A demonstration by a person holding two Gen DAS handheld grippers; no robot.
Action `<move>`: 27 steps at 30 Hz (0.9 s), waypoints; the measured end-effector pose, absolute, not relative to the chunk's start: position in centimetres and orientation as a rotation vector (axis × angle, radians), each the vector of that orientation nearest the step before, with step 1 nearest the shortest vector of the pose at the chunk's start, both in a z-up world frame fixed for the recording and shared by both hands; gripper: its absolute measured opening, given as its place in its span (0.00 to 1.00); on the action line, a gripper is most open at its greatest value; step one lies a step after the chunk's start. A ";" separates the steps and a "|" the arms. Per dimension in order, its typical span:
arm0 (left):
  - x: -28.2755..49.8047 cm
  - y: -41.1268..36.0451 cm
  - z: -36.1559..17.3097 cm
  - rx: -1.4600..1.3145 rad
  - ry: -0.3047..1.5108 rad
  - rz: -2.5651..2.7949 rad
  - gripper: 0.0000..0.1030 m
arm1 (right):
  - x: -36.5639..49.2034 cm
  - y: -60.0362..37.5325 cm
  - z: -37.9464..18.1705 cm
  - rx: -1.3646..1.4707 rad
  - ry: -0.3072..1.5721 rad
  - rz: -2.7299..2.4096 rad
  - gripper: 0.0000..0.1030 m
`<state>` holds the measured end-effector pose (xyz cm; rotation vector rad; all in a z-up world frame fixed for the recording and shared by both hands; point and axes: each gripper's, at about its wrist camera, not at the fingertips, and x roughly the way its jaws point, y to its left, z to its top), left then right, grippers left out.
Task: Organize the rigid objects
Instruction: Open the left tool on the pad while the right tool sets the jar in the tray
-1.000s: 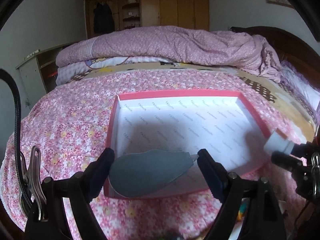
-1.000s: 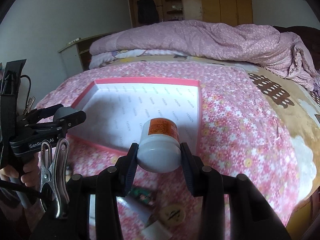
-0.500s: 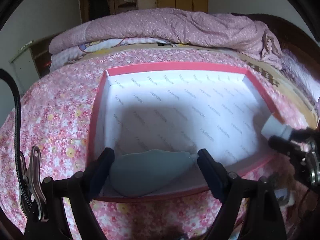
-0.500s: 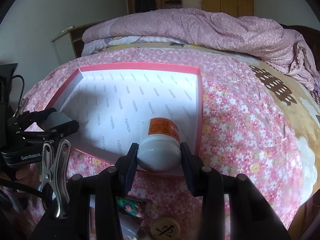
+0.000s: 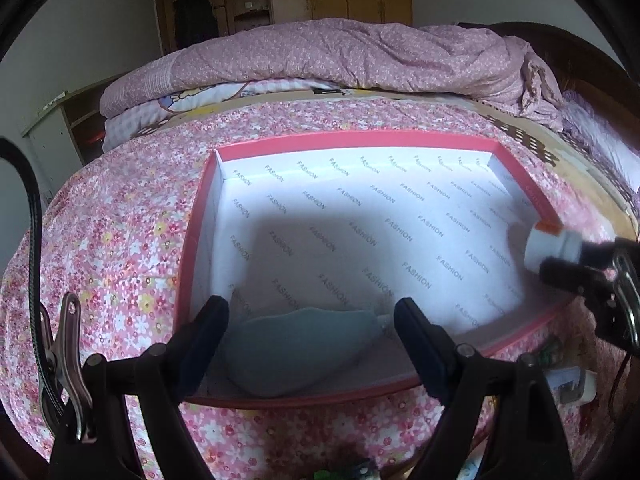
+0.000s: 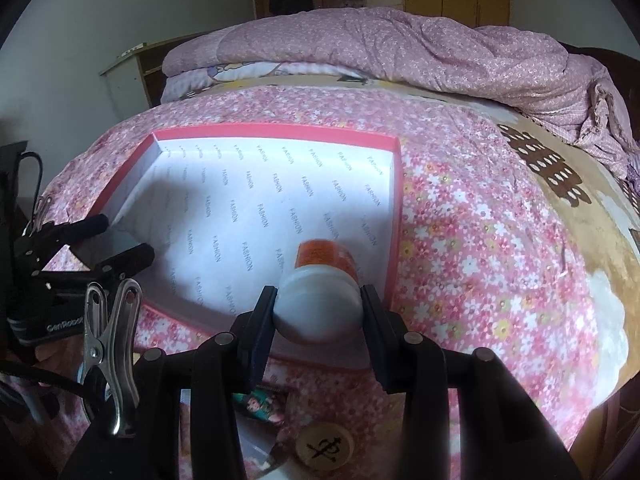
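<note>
Left wrist view: the left gripper (image 5: 310,332) sits low over the near left corner of the box (image 5: 524,188), a shallow red-rimmed tray lined with white paper printed "FASHION", lying on the floral bedspread (image 5: 112,240). Its jaws are spread wide. A grey-blue teardrop-shaped object (image 5: 296,350) lies between them on the box floor, its narrow white tip pointing right. Whether the left finger touches its wide end cannot be told; the right finger stands just clear of the tip. The grip looks released. At the right edge the right gripper (image 5: 568,264) reaches over the box's right wall, carrying the bottle (image 5: 550,242).

Right wrist view: the right gripper (image 6: 318,316) is clenched on the bottle (image 6: 320,292), a white one with an orange label. Both fingers press its rounded white end, and the labelled part points away, over the box's (image 6: 276,130) near right corner, just inside the right wall. At the left, the left gripper (image 6: 108,240) shows from the side, its jaws apart, with the object (image 6: 120,242) dark between them. Near the bottom edge, on the bedspread (image 6: 480,240) outside the box, lie a round wooden piece (image 6: 324,446) marked with a black character and a small printed picture (image 6: 260,404).
</note>
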<state>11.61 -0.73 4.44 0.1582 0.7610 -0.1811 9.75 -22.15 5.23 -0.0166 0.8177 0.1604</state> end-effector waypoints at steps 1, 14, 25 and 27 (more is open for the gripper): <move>11.6 -0.8 4.5 0.162 0.758 -0.182 0.86 | 9.9 -22.2 5.3 -0.018 0.818 0.160 0.41; 11.2 -1.3 5.2 0.164 0.728 -0.176 0.86 | 13.3 -21.8 5.6 -0.043 0.847 0.158 0.41; 11.1 -0.9 5.3 0.141 0.732 -0.173 0.86 | 14.0 -20.9 5.9 -0.088 0.840 0.167 0.49; 10.9 -0.8 5.4 0.136 0.731 -0.173 0.86 | 13.7 -20.8 6.1 -0.092 0.832 0.169 0.52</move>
